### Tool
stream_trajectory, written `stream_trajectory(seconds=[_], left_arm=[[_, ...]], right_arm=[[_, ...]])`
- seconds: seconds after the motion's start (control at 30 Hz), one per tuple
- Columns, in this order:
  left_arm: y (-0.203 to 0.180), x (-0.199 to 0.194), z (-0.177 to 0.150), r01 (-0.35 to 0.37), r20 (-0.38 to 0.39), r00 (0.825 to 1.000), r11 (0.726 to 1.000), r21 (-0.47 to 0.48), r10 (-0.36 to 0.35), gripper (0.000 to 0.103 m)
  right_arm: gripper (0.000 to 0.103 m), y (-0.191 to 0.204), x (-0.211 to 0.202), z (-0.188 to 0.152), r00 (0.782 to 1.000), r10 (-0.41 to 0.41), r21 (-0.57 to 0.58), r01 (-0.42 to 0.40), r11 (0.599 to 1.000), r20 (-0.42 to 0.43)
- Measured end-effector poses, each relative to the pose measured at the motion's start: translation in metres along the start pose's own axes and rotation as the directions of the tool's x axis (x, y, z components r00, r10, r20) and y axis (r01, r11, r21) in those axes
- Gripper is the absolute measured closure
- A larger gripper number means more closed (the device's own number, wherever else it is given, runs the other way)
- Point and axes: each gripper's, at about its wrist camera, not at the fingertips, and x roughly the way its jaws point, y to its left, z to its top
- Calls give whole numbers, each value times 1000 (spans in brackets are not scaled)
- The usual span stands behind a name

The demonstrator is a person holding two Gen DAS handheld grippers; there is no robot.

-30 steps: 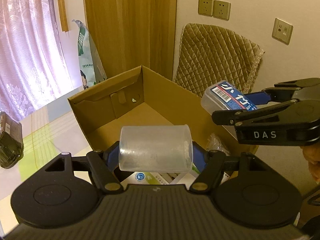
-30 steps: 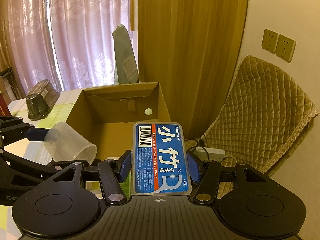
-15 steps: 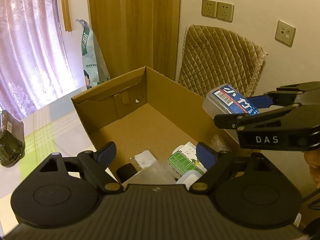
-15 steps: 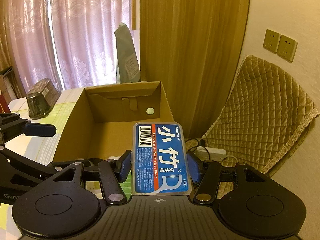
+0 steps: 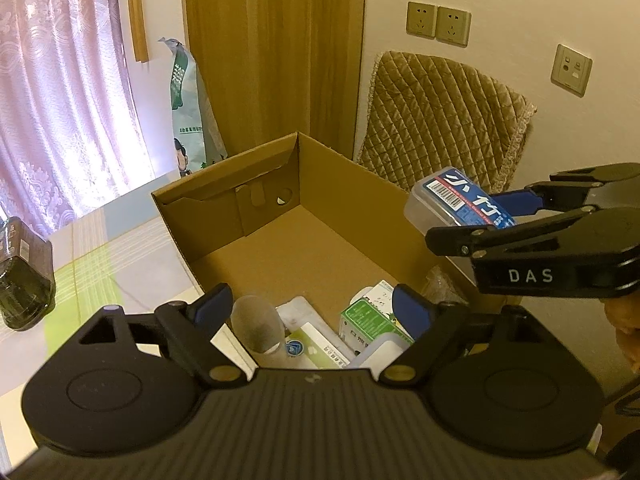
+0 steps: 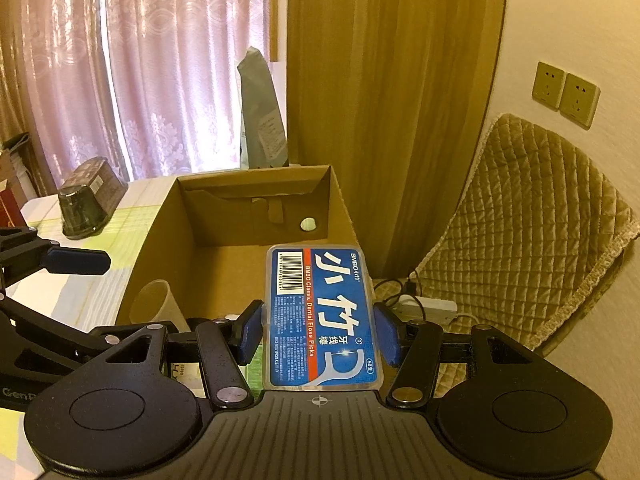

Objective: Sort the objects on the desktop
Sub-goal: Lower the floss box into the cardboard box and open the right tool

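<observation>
My right claw (image 6: 318, 334) clamps the floss-pick box (image 6: 322, 316) by its long sides: light, stiff, slick plastic. Left claw (image 5: 310, 308) gapes empty; cardboard box (image 6: 256, 248) at 12 o'clock.

cardboard box (image 5: 352, 216): matt brown corrugated paper | floss case (image 6: 322, 316): clear glossy plastic, printed blue label | cup (image 5: 256, 326): frosted translucent plastic | chair cover (image 5: 440, 124): quilted plush cloth | left gripper (image 5: 312, 308): matt black plastic, blue pads

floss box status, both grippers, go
Left gripper open, empty, over cardboard box. Right gripper shut on floss box, above box's right wall. Clear cup lying inside. Nothing blocking the drop.
</observation>
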Motion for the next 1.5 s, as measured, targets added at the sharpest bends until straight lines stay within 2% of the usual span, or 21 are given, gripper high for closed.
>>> stream_trajectory(seconds=[1.1,1.13,1.17,1.2,1.37,1.47,1.5], left_arm=[[13,-10,-8,-39,-4,999,999,-1,39,19],[13,-10,-8,-39,-4,999,999,-1,39,19],[13,-10,-8,-39,-4,999,999,-2,39,19],[13,-10,-8,-39,-4,999,999,-3,39,19],[15,-10,-8,-41,-4,999,999,-6,41,19],[16,-10,-9,-43,-5,999,999,-9,43,19],[16,-10,-9,-43,-6,999,999,-9,43,19]], right_arm=[[46,16,18,12,998,67,-2,-67,998,1],[44,16,19,12,998,70,-1,-70,998,-2],[34,16,18,11,998,70,3,-70,998,2],[28,16,18,11,998,69,7,-69,998,7],[28,15,16,11,997,77,21,-77,997,18],[16,14,15,12,997,79,20,-79,997,23],[16,15,15,12,996,80,22,-81,997,25]])
